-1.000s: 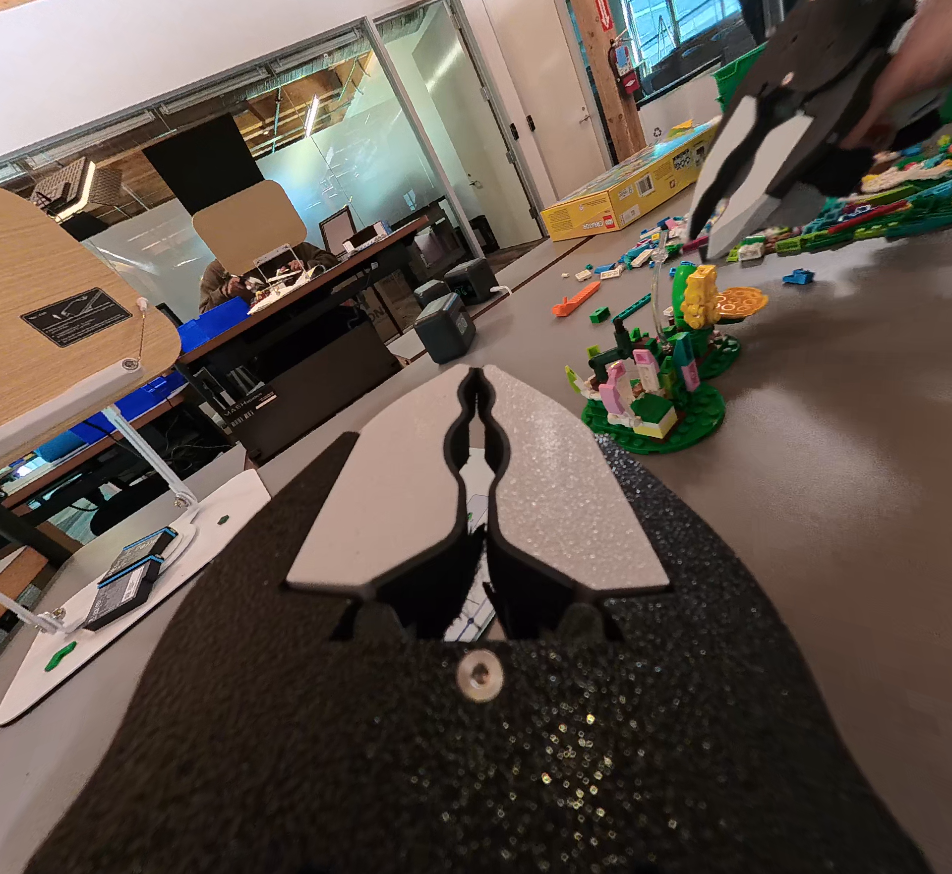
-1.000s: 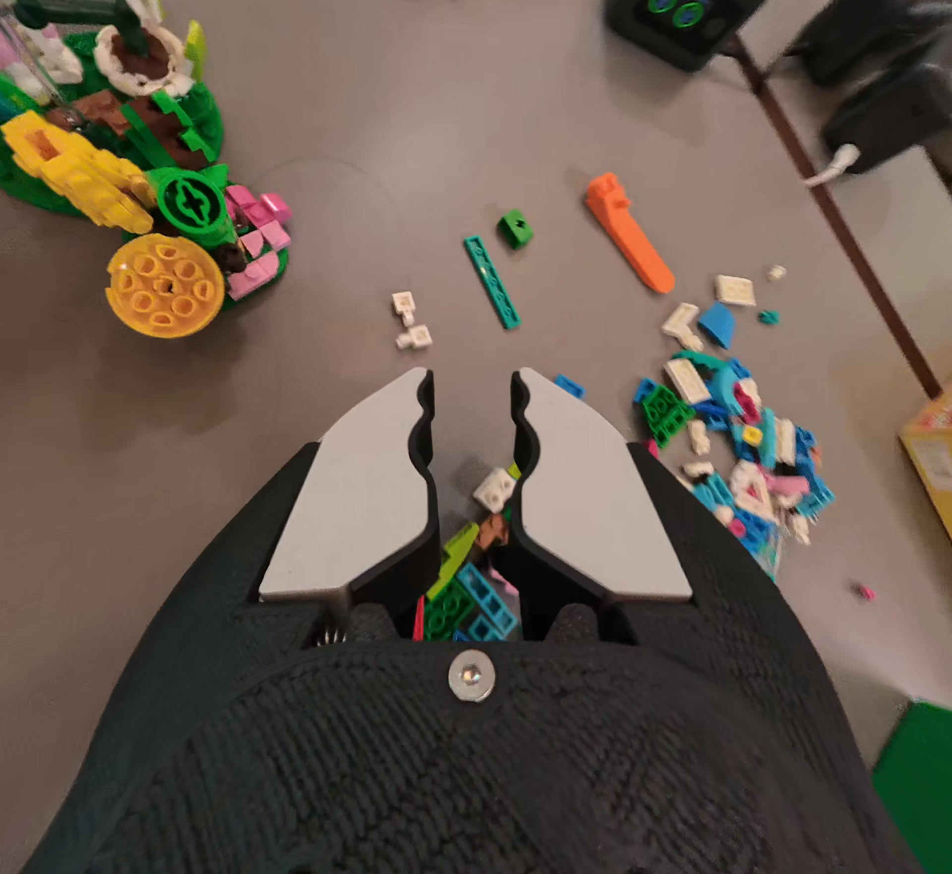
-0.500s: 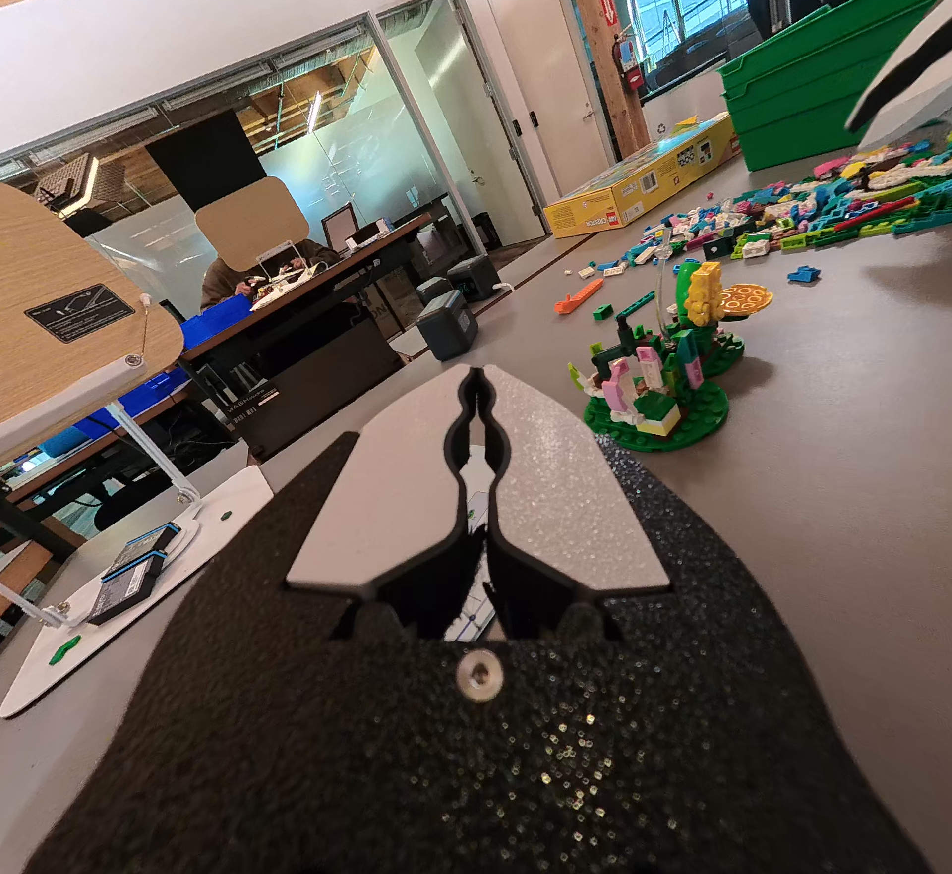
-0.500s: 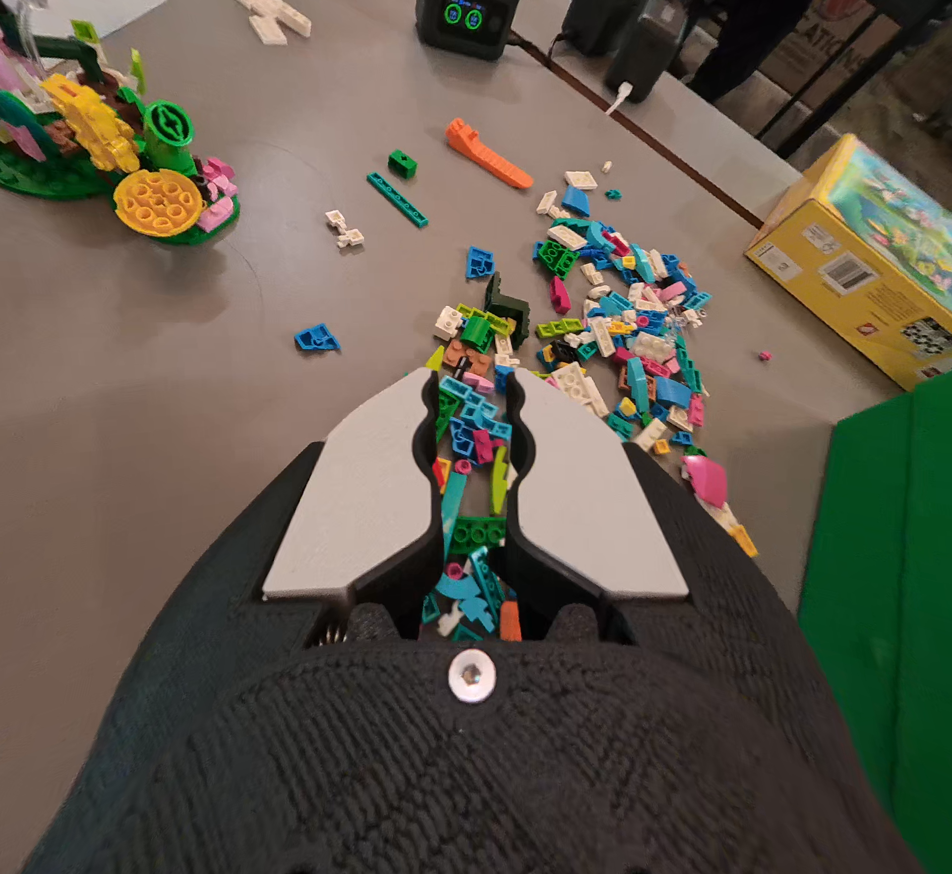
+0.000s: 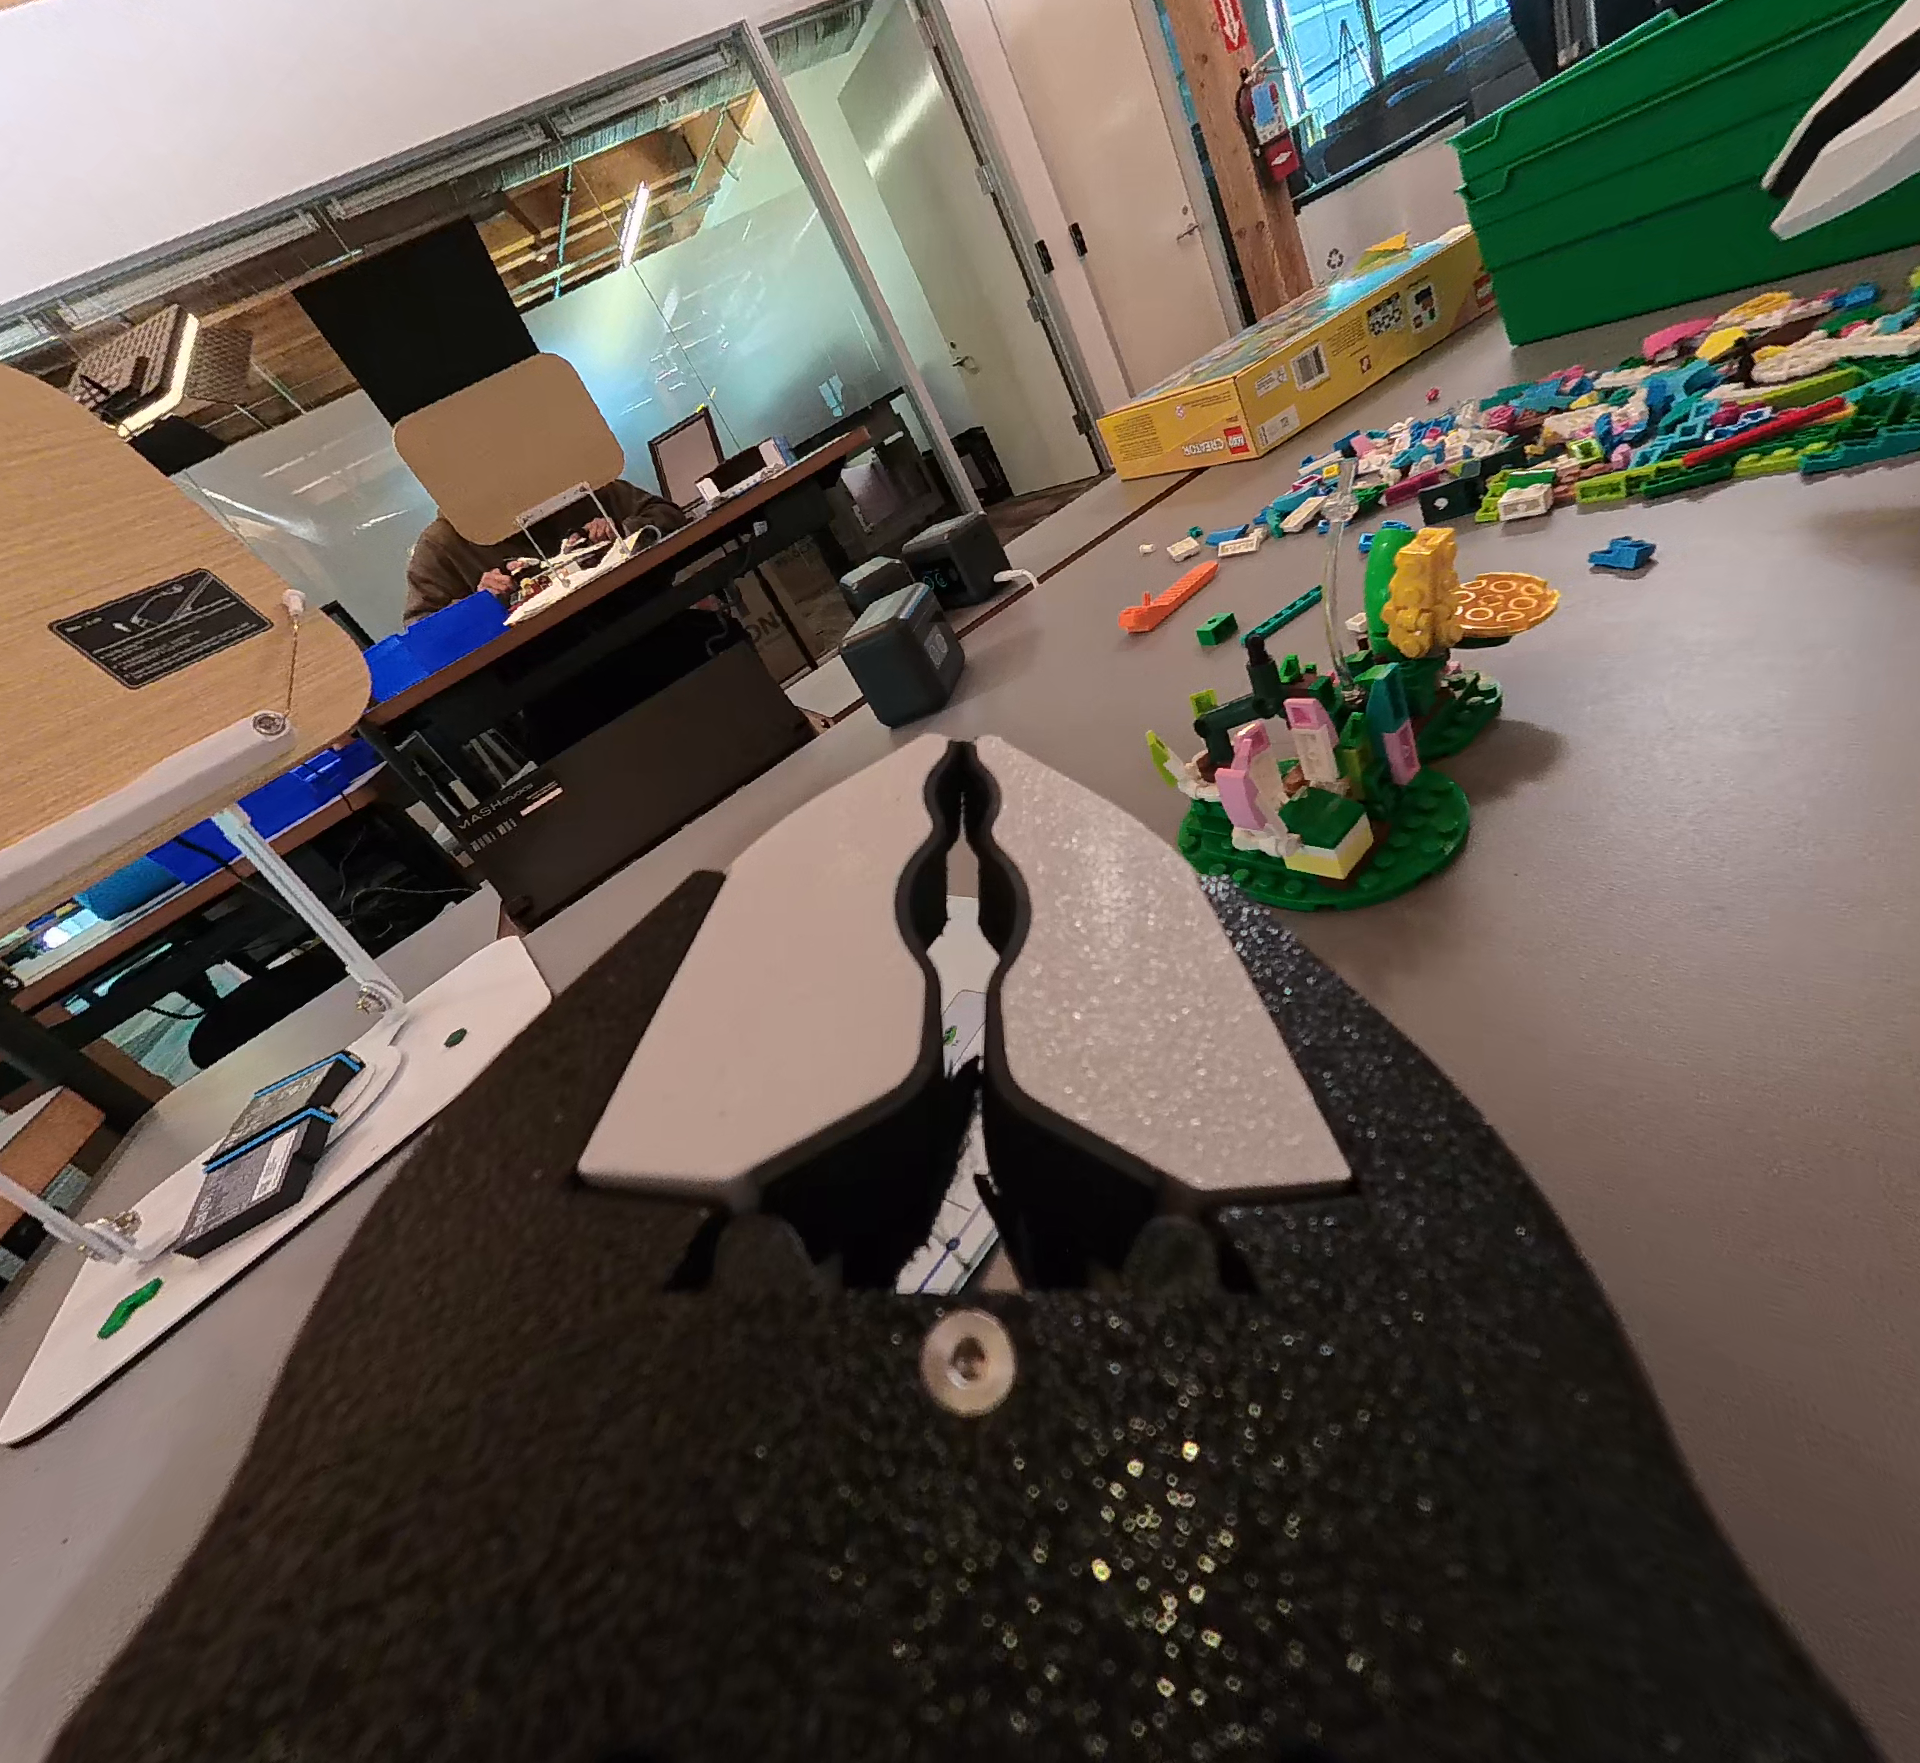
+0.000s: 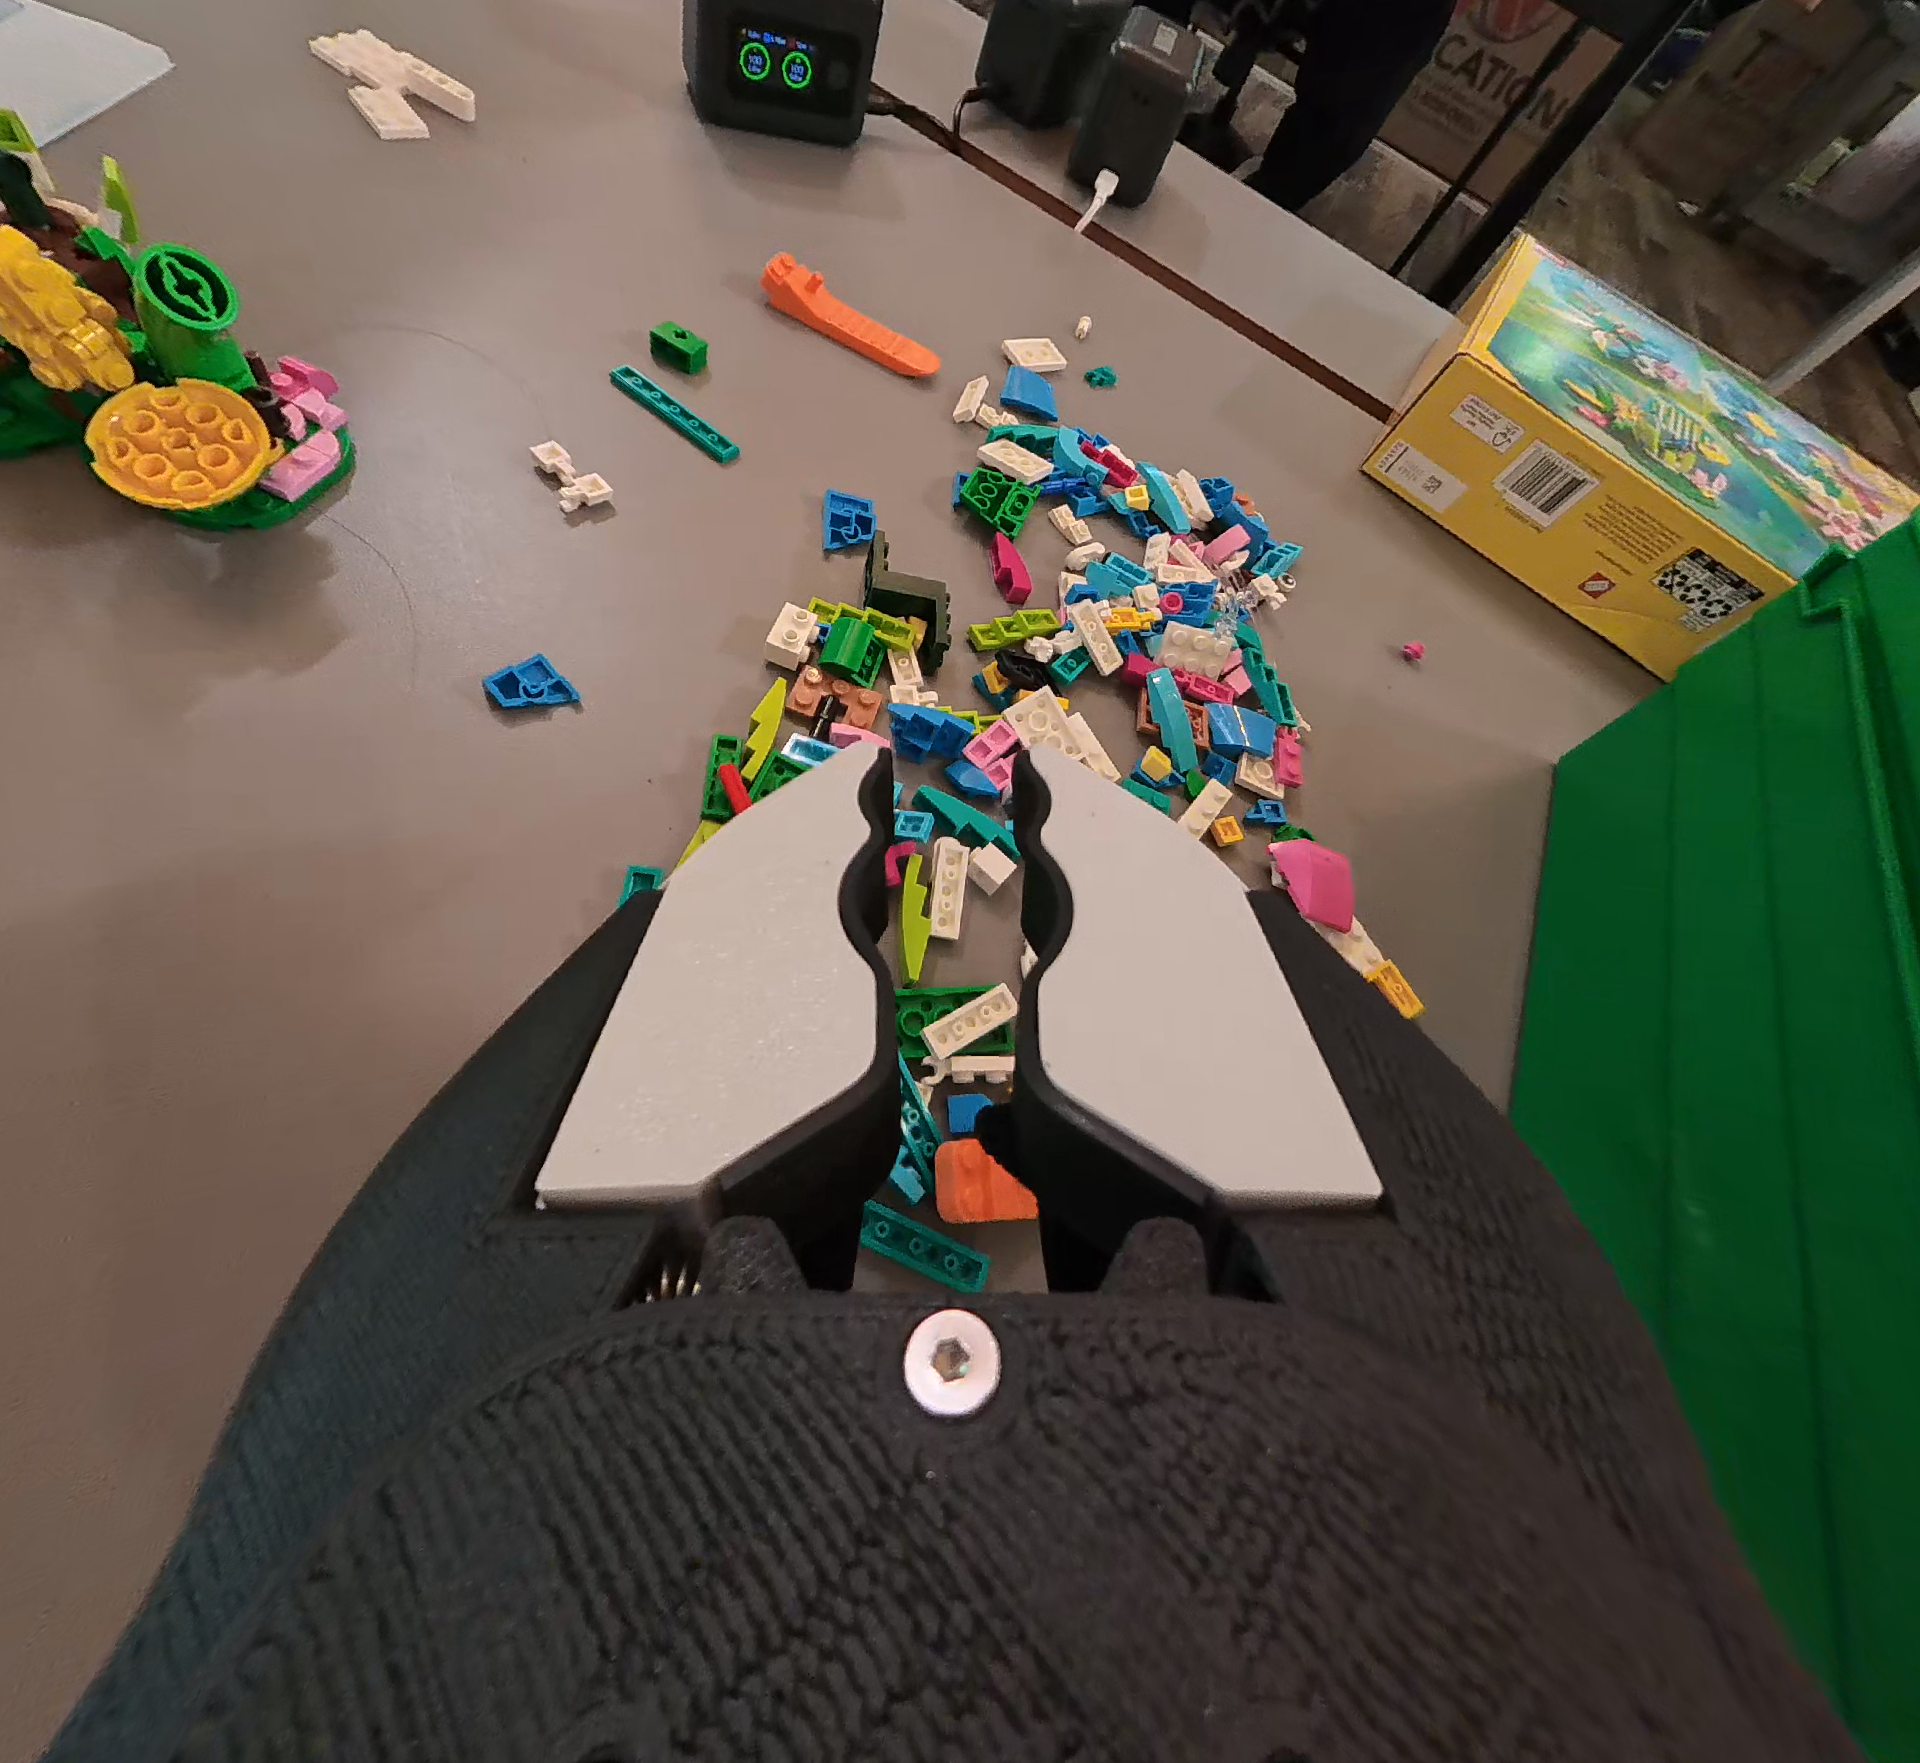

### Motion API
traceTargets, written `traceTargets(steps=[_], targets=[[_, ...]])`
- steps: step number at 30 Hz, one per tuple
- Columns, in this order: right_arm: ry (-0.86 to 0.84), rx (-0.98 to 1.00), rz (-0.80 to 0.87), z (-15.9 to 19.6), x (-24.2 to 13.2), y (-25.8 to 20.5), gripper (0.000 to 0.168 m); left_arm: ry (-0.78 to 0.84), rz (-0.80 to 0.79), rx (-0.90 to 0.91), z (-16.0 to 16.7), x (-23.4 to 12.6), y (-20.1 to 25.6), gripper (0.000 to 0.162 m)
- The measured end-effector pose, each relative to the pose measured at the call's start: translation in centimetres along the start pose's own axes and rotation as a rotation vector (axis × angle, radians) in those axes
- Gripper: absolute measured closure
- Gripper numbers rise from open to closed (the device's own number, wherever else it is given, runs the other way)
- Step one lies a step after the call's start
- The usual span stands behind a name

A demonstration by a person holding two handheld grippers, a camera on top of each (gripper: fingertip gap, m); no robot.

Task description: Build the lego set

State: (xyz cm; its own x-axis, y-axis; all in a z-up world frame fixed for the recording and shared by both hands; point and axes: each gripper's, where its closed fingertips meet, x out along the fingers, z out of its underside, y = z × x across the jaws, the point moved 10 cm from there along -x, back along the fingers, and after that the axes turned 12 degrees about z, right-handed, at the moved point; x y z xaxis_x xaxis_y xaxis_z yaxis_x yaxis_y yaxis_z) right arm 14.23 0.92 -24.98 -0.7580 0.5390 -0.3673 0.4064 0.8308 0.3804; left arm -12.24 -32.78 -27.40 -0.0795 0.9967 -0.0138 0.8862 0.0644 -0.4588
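Note:
A half-built lego model [image 5: 1340,778] with green round bases, pink pieces and a yellow flower stands on the grey table; it also shows at the left edge of the right wrist view [image 6: 156,394]. A pile of loose coloured bricks [image 6: 1101,633] lies mid-table, also at the far right of the left wrist view [image 5: 1662,446]. My left gripper [image 5: 964,757] is shut and empty, low over the table, left of the model. My right gripper [image 6: 951,778] is open and empty, above the near end of the pile. Its fingertips [image 5: 1860,144] show at the right edge of the left wrist view.
An orange brick separator [image 6: 842,331], a teal strip [image 6: 673,412] and a blue wedge [image 6: 530,683] lie apart from the pile. A yellow set box [image 6: 1621,466], green bins [image 6: 1745,986], dark power units [image 6: 779,40] and a white board with a stand [image 5: 260,1131] ring the table. The left gripper's tips are roughly 35 cm from the right gripper's.
My right gripper has drawn back from beside the model to above the loose pile, staying open. The left gripper has held still and shut.

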Motion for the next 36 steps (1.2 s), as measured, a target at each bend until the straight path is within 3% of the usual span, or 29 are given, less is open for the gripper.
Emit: traceTargets(steps=[13,19,28,33,36], targets=[[-0.027,0.001,0.053,-0.5,-0.5,2.3,0.146,0.01,-0.008,-0.016,0.1,-0.2,-0.2,0.162],[-0.114,-0.093,0.081,1.5,-1.7,3.1,0.147,0.002,-0.011,-0.009,0.2,-0.1,-0.2,0.162],[-0.186,-0.065,0.086,4.3,-2.4,3.4,0.146,-0.003,-0.005,0.003,0.2,-0.1,-0.2,0.162],[-0.199,-0.04,0.032,4.6,-2.9,3.4,0.145,-0.005,0.0,0.007,0.2,-0.1,-0.1,0.162],[-0.231,-0.033,-0.087,4.8,-3.1,2.8,0.148,-0.008,0.005,0.011,0.2,-0.1,-0.1,0.162]])
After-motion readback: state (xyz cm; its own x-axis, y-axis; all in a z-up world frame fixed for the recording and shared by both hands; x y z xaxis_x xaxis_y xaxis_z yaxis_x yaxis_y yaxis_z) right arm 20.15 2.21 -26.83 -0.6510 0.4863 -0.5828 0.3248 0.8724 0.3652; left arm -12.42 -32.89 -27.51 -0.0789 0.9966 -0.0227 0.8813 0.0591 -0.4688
